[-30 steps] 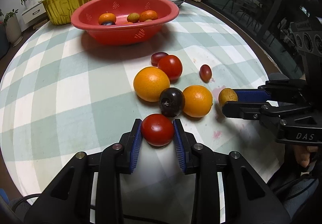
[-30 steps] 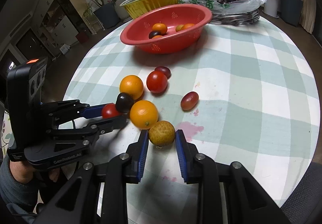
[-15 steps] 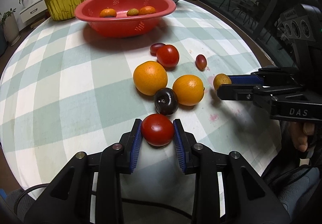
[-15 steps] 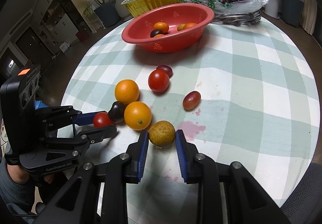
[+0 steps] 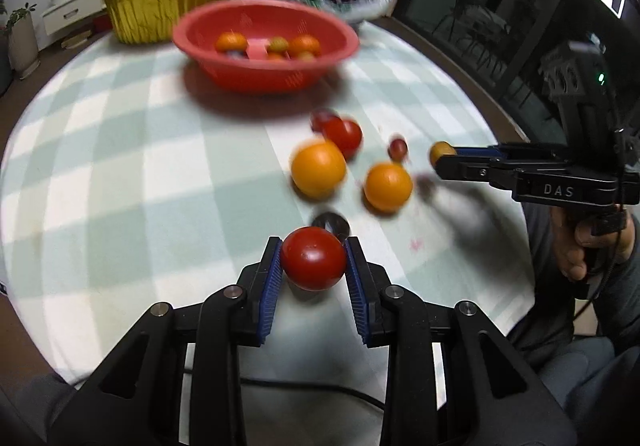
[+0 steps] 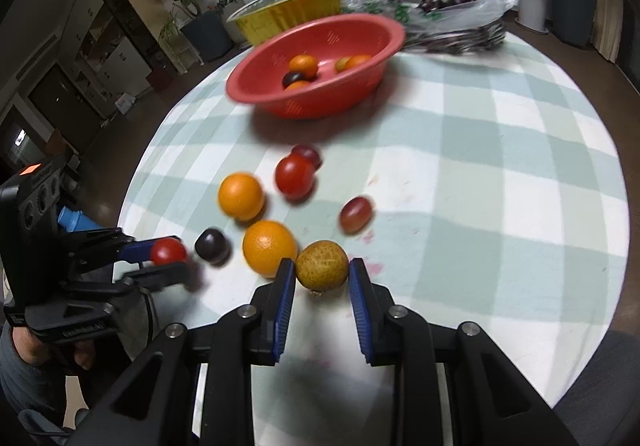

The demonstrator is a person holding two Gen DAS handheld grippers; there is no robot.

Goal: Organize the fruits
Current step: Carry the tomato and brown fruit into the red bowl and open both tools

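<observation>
The left gripper (image 5: 313,260) clamps a round red tomato (image 5: 313,264); the right gripper (image 6: 322,278) clamps a yellow-brown speckled round fruit (image 6: 322,265) above the green-checked tablecloth (image 6: 500,173).

Setting: a home, living or dining room. Round worktop (image 6: 520,173) under a green-and-white checked cloth; potted plants (image 6: 200,9) along a white wall; low white drawer unit (image 5: 68,11) at the far left; cabinets (image 6: 104,57) and glazed dark doors (image 5: 472,17) nearby.
</observation>
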